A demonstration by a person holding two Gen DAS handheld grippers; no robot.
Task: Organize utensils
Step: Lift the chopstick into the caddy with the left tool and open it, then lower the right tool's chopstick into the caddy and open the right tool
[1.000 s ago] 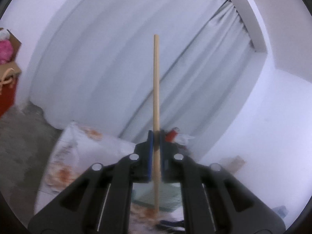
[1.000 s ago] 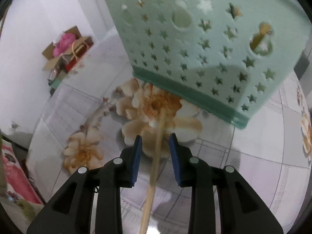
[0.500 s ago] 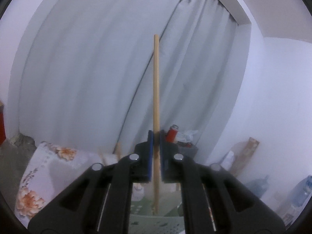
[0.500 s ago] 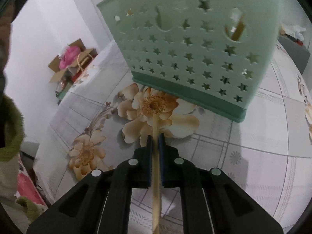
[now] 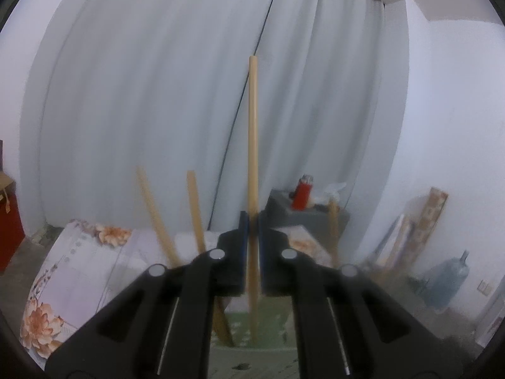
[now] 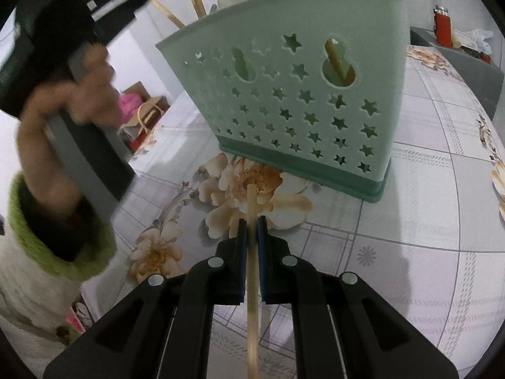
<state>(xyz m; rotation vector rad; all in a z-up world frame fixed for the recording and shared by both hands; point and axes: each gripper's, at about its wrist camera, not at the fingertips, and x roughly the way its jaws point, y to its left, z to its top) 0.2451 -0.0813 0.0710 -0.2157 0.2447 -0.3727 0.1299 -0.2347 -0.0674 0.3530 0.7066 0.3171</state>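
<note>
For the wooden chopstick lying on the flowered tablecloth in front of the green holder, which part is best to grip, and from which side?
Grip the thin wooden chopstick on its shaft behind the far tip, coming from above with one finger on each long side. It lies flat on the flowered tablecloth, clear of the mint-green star-perforated holder, so both sides look free. The right hand-held gripper is already shut there.

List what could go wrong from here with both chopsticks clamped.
1. The left gripper pinches its chopstick low on the shaft; it may pivot or catch the chopsticks already leaning in the green holder below.
2. The right gripper grips its chopstick near one end on the floral tablecloth; the long free end may swing and hit the holder.
</note>
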